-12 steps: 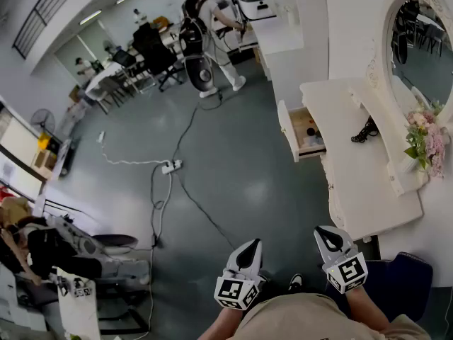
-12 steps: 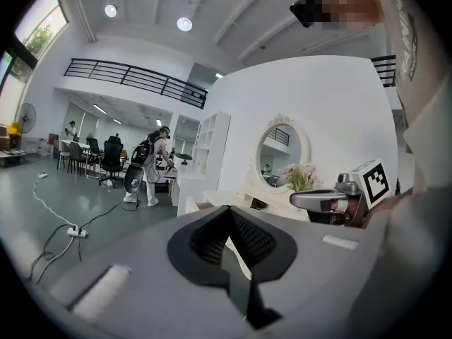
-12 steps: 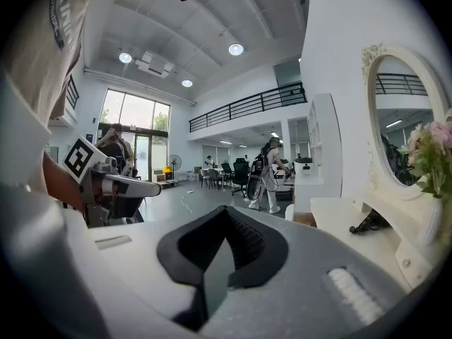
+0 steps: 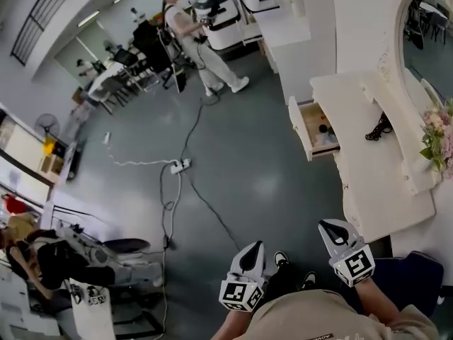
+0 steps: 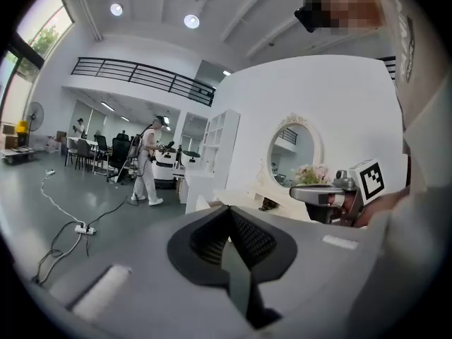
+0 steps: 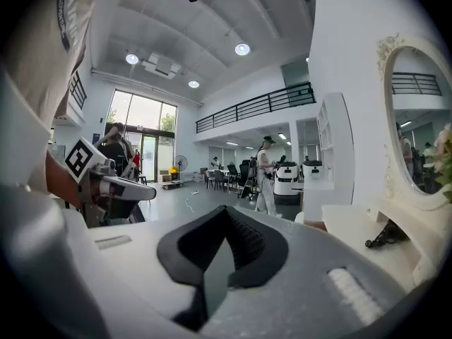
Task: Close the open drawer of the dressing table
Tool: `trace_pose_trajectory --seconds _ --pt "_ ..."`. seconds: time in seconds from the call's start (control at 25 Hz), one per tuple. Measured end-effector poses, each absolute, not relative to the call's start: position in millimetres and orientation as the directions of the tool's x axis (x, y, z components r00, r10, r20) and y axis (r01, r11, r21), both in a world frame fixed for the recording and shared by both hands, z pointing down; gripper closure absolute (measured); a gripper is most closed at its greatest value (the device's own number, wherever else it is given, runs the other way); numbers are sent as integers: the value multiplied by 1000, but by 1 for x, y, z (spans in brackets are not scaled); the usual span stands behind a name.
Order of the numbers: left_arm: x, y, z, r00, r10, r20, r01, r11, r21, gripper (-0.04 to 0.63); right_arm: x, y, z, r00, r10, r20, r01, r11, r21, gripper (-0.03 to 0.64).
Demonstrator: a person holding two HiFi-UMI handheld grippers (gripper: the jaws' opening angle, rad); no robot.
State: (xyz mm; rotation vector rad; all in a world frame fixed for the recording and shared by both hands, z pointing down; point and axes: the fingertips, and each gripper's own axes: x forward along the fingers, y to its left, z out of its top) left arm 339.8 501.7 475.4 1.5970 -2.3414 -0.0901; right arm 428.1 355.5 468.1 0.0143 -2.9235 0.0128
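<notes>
The white dressing table (image 4: 375, 183) stands at the right in the head view, and its open drawer (image 4: 316, 130) sticks out to the left with small items inside. Both grippers hover low over the grey floor, well short of the drawer. The left gripper (image 4: 253, 249) is shut and holds nothing. The right gripper (image 4: 333, 228) is also shut and empty, near the table's front corner. In the left gripper view the shut left gripper (image 5: 227, 212) points toward the table, with the right gripper (image 5: 318, 193) beside it. The right gripper view shows its gripper (image 6: 224, 212) shut, with the tabletop (image 6: 353, 226) to the right.
An oval mirror (image 4: 428, 37), pink flowers (image 4: 439, 137) and a black item (image 4: 380, 127) are on the table. A dark blue seat (image 4: 410, 278) is under my right arm. A power strip and cables (image 4: 180, 166) cross the floor. A person (image 4: 187, 27) works at the back.
The table and drawer have shifted slightly right and down in the head view. The person at the back has moved left. Both grippers stay shut in about the same places.
</notes>
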Motion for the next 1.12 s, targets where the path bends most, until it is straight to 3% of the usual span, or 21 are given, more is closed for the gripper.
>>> trace_pose_trajectory --seconds 0.36,0.64,0.84,1.12 --pt "256 478 461 -295 -950 100 -931 309 194 578 357 340 459 -970 -83 227 -76 996 39 614" --pt "197 490 471 -262 -958 121 -929 284 237 578 310 352 467 -952 -179 248 -184 983 4 614" --pt "174 487 504 -264 -954 145 -911 296 289 578 293 347 502 -934 -150 325 -162 987 -10 614" --pt "133 474 525 -305 -930 202 -883 356 306 578 231 335 512 -943 -86 321 -107 993 -49 614"
